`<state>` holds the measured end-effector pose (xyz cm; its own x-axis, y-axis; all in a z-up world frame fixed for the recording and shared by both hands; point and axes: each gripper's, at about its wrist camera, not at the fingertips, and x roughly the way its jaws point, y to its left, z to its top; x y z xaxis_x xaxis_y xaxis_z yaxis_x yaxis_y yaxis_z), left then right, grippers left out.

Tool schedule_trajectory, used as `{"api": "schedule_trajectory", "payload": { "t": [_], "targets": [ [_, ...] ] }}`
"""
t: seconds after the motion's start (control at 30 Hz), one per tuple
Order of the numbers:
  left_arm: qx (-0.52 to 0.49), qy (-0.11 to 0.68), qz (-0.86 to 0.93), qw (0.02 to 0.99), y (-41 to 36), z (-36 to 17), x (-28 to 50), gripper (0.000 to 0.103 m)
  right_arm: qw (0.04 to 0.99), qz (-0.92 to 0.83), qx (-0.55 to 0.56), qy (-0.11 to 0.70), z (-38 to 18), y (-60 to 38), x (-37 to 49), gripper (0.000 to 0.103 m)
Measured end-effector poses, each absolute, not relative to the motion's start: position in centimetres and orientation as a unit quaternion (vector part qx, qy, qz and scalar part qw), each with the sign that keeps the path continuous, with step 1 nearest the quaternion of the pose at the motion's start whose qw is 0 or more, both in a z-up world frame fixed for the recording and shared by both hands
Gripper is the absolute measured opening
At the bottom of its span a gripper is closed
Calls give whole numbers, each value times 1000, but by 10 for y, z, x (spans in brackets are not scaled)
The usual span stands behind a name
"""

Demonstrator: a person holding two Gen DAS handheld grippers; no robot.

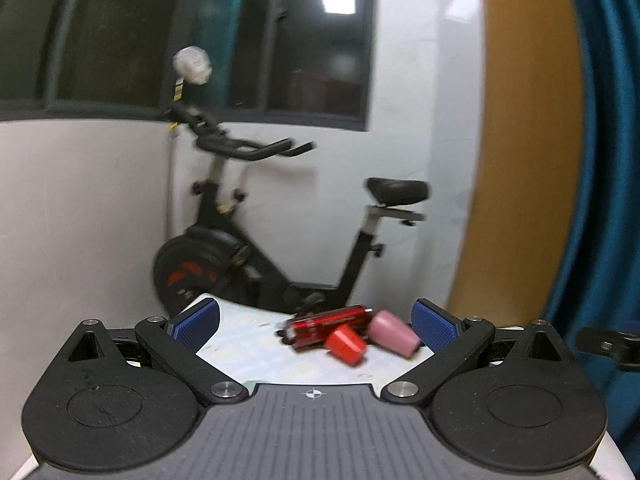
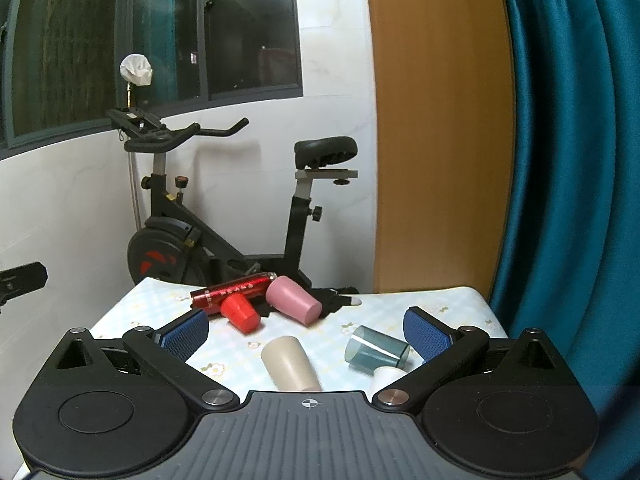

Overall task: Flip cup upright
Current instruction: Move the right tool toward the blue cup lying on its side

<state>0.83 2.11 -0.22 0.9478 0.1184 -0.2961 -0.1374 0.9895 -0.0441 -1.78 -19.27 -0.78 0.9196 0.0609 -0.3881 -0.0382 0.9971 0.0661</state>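
Several cups lie on their sides on a table [image 2: 440, 300] with a pale floral cloth. In the right wrist view a beige cup [image 2: 290, 364] lies nearest between my fingers, a teal glass cup [image 2: 376, 350] and a white cup [image 2: 386, 376] lie by the right finger, and a red cup [image 2: 240, 312] and a pink cup [image 2: 294, 300] lie farther back. My right gripper [image 2: 306, 328] is open and empty above them. My left gripper [image 1: 316, 322] is open and empty, with the red cup [image 1: 346, 344] and the pink cup [image 1: 392, 332] ahead.
A red metallic bottle [image 2: 234, 290] lies on its side behind the red cup, and it also shows in the left wrist view [image 1: 330, 322]. A black cloth [image 2: 340, 300] lies at the table's far edge. An exercise bike [image 2: 224, 220] stands behind the table. A wooden panel and a teal curtain [image 2: 568, 160] are to the right.
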Motion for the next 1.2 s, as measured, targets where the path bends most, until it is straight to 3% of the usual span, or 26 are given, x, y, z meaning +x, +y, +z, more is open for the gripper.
{"api": "schedule_trajectory", "payload": {
  "t": [0.6,1.2],
  "targets": [
    [-97,209,153,961,108,-32,33,102,970,5,65,233,-39,-204,13,103],
    [-109,257,128,952,80,-58,74,102,971,-8,25,239,-83,-281,75,99]
  ]
}}
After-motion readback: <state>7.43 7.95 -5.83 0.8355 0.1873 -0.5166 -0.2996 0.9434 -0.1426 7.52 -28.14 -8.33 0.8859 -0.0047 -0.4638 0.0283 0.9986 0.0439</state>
